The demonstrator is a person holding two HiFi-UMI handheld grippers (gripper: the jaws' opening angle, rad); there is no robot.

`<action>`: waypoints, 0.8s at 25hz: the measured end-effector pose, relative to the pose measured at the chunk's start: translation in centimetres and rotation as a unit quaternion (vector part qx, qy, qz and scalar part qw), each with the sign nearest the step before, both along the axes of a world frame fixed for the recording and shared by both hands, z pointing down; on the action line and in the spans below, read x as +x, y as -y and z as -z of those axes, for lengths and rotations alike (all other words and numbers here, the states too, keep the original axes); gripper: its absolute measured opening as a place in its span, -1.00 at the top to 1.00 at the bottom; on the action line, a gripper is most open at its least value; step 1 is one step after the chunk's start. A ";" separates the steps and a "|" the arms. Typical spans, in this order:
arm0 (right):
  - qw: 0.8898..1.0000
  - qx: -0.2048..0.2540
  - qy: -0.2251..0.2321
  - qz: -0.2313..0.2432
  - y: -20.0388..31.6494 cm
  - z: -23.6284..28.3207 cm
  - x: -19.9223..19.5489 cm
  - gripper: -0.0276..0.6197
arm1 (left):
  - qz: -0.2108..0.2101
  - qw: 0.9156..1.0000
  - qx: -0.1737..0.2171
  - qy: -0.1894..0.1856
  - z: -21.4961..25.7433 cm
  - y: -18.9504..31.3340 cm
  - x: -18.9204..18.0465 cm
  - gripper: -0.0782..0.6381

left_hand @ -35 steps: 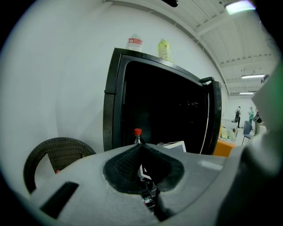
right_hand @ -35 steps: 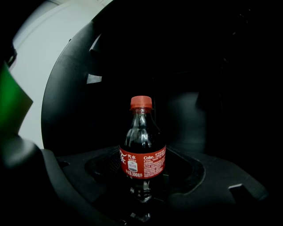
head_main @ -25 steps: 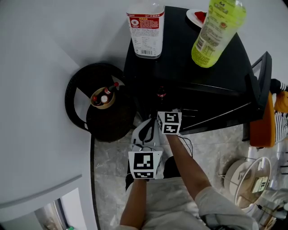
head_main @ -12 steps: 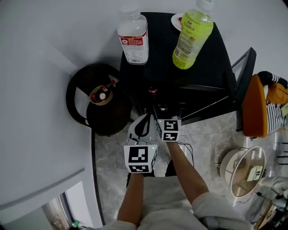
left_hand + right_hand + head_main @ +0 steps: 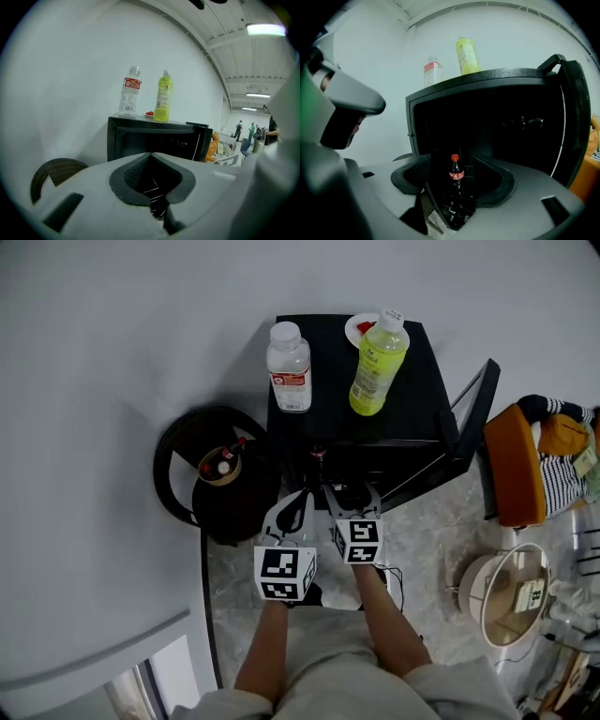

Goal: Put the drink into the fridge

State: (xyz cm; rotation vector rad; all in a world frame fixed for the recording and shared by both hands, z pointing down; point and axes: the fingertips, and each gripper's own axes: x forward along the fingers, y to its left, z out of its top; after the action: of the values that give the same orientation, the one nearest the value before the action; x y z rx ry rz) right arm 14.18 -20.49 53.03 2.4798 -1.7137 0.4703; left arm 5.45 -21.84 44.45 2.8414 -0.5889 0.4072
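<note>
Cola bottle [image 5: 455, 172], one: it stands upright inside the open fridge [image 5: 328, 381], straight ahead of the right gripper [image 5: 349, 501], which is the nearer; its jaws gape wide, clear of the bottle, holding nothing. Left gripper [image 5: 151, 178], alongside: jaws pressed together, empty. On the fridge top we count one clear bottle [image 5: 289, 367], one green bottle [image 5: 377, 362] and one plate [image 5: 361, 329].

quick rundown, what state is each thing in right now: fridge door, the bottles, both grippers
fridge door: open
cola bottle: capped, upright inside the fridge, not gripped
clear bottle: capped, upright on the fridge
green drink bottle: capped, upright on the fridge
left gripper: jaws together, empty
right gripper: jaws apart, empty
</note>
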 end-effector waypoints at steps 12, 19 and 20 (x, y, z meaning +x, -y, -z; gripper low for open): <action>0.998 -0.025 -0.026 -0.052 -2.6 1.4 -2.2 0.41 | -0.036 0.999 0.029 0.017 0.4 1.6 -1.8 0.76; 0.997 -0.021 -0.045 -0.067 -2.4 2.1 -2.2 0.62 | -0.046 0.998 0.031 0.022 0.2 2.9 -3.0 0.76; 0.996 -0.020 -0.048 -0.066 -2.3 2.3 -2.1 0.65 | -0.045 0.998 0.030 0.020 0.0 3.0 -3.2 0.76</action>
State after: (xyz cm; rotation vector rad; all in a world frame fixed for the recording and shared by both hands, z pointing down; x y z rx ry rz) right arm 12.08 -18.15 50.77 2.5537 -1.4972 0.3843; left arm 2.26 -24.82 44.44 2.9312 -0.4892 0.4714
